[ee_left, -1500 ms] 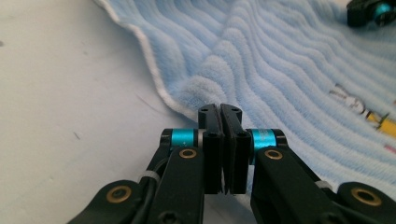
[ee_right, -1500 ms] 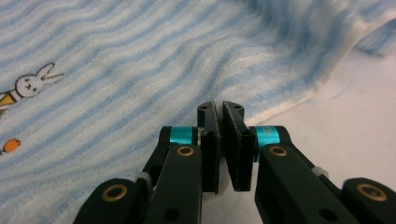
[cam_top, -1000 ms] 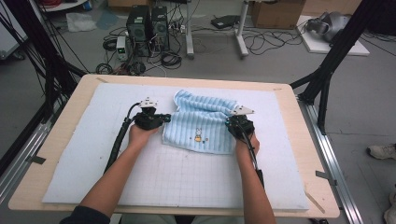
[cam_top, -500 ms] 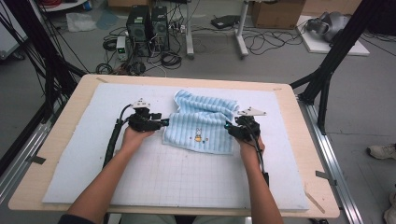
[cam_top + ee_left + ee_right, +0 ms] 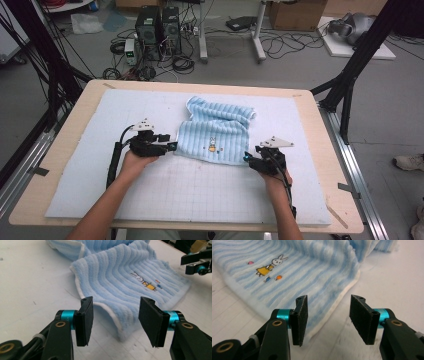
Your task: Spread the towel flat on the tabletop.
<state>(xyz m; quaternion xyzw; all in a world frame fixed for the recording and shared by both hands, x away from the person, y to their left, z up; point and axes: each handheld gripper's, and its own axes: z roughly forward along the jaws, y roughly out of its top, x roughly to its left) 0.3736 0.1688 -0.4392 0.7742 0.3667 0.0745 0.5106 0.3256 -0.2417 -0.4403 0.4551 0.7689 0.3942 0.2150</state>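
Flanking towel (image 5: 216, 138), left gripper (image 5: 171, 146) and right gripper (image 5: 247, 157) jaws just opened, nothing clasped; risk: near corners spring back, fold loosens.

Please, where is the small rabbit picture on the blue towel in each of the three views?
High view: the rabbit picture is at the centre, on the near part of the blue towel.
Left gripper view: rabbit picture right of centre, upper half, beyond the open jaws.
Right gripper view: rabbit picture upper left.
Shared landmark: the towel's white hem, nearest the jaws in both gripper views.
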